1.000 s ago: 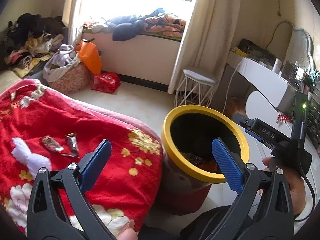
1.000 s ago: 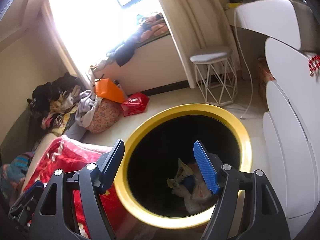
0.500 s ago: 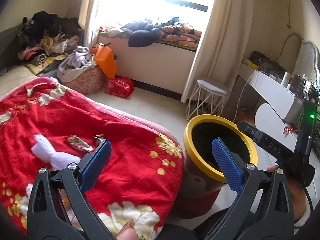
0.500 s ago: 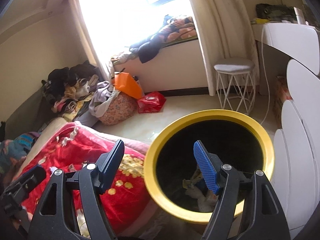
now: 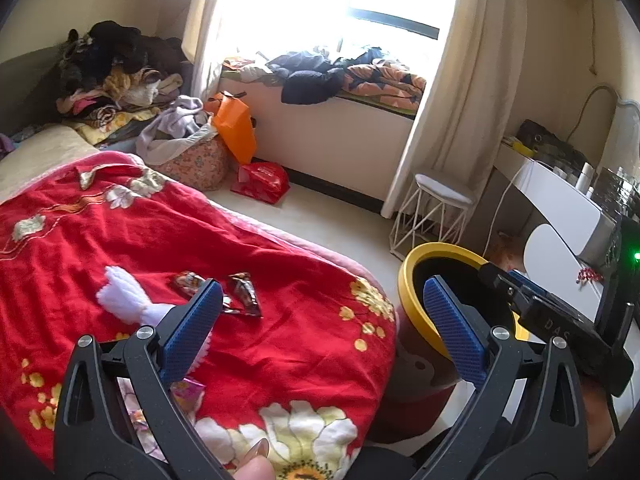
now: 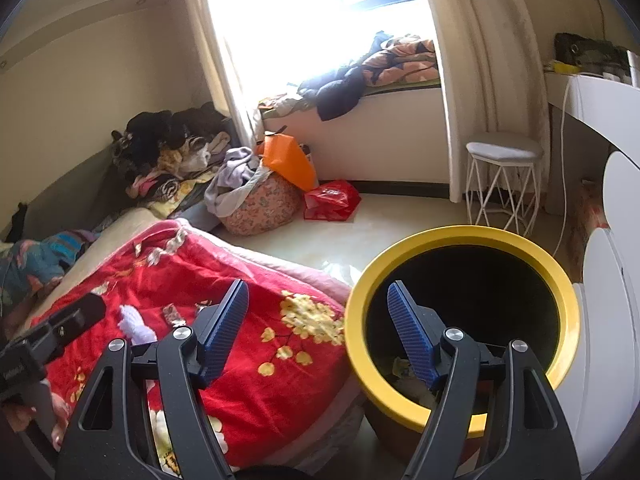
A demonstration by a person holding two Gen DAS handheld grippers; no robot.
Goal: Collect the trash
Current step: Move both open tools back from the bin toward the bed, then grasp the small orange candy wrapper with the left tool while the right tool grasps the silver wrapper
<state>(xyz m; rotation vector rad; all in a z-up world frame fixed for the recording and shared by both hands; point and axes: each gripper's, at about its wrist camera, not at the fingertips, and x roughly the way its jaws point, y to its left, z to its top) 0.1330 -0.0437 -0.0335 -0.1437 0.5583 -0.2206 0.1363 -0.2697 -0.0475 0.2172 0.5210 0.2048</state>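
We start with the red floral blanket point(image 5: 280, 280) that covers the bed and fills the left half of both views, its edge hanging just beside the yellow-rimmed bin point(image 6: 568, 320) on the floor at our right. The bin already has crumpled scraps at its bottom, glimpsed in the right wrist view past the blue pad, so we judge one drop done and the step in hand to be the swing away from the bin toward the next piece. Our left gripper point(image 5: 320, 320) points across the blanket with its jaws spread wide and nothing between them; our right gripper point(image 6: 320, 328) straddles the blanket edge and the bin rim, jaws likewise spread and empty. The trash left to collect lies on the blanket: a dark wrapper point(image 5: 246, 294) near the white patch, a second wrapper point(image 5: 190, 280) just beside it and partly hidden by the left pad, and a pink packet point(image 5: 186, 394) close under the left gripper's frame. Next, we think, comes a reach down and forward with the left gripper to the dark wrapper, pads set either side of it and low enough to pinch thin foil without gathering up blanket.
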